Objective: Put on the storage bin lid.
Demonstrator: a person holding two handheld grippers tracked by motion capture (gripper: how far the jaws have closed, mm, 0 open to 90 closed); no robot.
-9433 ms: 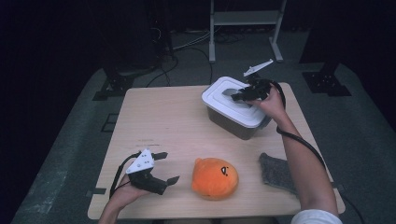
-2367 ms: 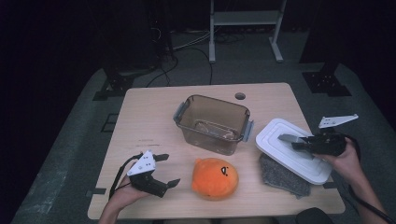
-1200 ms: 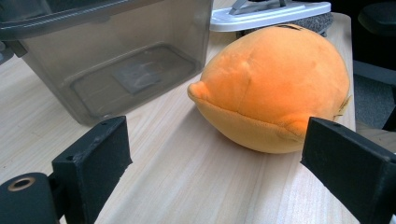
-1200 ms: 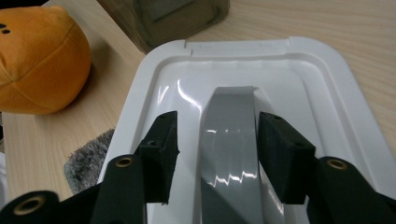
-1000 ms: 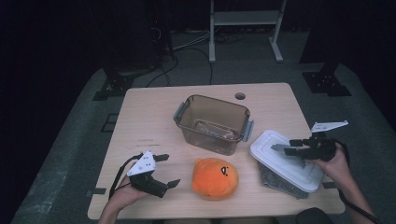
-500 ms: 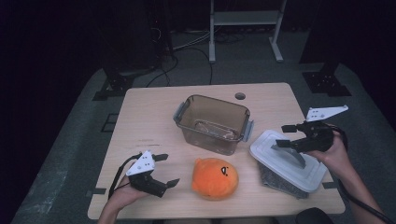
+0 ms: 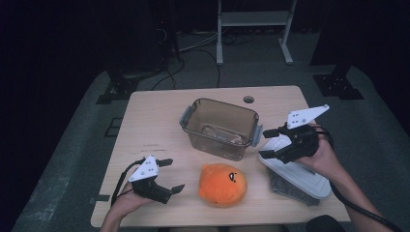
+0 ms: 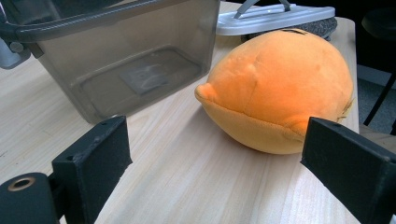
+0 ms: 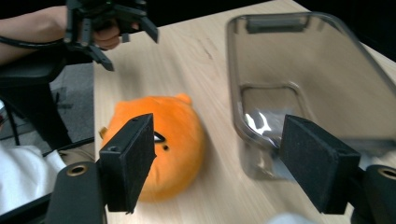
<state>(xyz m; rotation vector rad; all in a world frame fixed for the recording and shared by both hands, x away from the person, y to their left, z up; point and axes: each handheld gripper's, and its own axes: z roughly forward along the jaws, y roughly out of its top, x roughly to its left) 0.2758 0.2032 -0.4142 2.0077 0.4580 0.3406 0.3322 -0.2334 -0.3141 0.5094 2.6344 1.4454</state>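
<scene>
Lab or studio – black curtains (image 7: 72,38), floor cables (image 7: 193,48).

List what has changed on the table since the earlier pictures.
The right gripper lifted the white lid off the clear bin, carried it to the near right corner, set it on the grey cloth, let go, and now hangs open above it. The left gripper, the orange plush and the bin stayed put.

the right gripper (image 7: 274,143) hangs open over the lid (image 7: 302,173); the left gripper (image 7: 170,175) rests open beside the plush (image 7: 222,184).
</scene>
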